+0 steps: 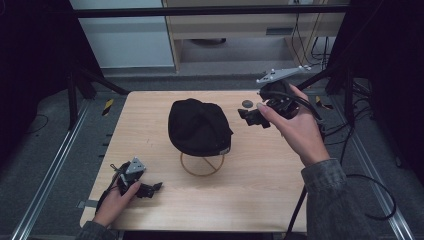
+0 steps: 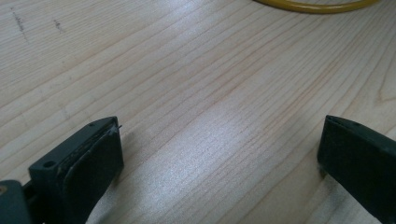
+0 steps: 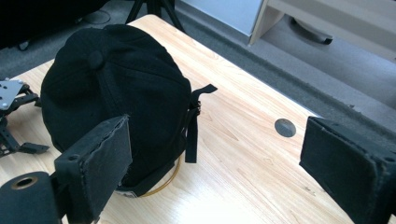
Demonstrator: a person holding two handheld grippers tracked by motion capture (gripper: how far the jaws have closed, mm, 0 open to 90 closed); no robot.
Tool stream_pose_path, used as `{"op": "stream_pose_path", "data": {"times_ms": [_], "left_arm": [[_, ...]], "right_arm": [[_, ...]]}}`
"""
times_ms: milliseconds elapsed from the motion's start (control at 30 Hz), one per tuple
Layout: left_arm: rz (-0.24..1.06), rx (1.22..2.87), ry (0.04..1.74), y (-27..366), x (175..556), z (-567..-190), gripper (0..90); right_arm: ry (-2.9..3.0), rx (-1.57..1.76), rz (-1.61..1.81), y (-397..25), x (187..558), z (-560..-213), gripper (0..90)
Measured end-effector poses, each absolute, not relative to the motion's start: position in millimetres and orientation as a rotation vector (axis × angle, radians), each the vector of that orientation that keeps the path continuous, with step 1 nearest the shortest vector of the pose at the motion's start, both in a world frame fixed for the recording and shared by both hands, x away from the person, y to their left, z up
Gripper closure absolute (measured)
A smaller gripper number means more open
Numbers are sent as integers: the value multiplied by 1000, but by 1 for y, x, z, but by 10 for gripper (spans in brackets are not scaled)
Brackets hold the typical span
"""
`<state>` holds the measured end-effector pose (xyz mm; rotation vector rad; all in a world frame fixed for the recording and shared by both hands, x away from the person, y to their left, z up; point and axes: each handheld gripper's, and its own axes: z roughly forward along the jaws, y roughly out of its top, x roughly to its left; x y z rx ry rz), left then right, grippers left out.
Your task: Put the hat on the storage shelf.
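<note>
Centrally on the table [image 1: 150, 120] sat the black cap [image 1: 199, 126], perched over a yellow ring stand [image 1: 202, 167] whose loop showed beneath it; nothing else lay in or on either. Just beside the cap hovered the right gripper [image 1: 252, 117], jaws wide apart, seemingly approaching; closing on the crown looked next. Near the front edge the left gripper [image 1: 150, 189] rested, jaws apart

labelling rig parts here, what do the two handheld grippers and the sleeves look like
Both the left gripper and the right gripper are black, each with two flat padded jaws, a grey three-cornered plate on top and a black trailing cable. The person wears grey-green sleeves.
</note>
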<state>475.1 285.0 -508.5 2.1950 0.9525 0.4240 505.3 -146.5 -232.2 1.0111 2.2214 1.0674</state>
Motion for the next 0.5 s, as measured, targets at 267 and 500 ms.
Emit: {"op": "stream_pose_path", "data": {"times_ms": [267,500], "left_arm": [[425,2195,953,285,474,-509,0],[425,2195,953,285,474,-509,0]], "right_arm": [[2194,1028,1076,-160,495,-241,91],[2143,1034,1080,-172,488,-247,80]]}}
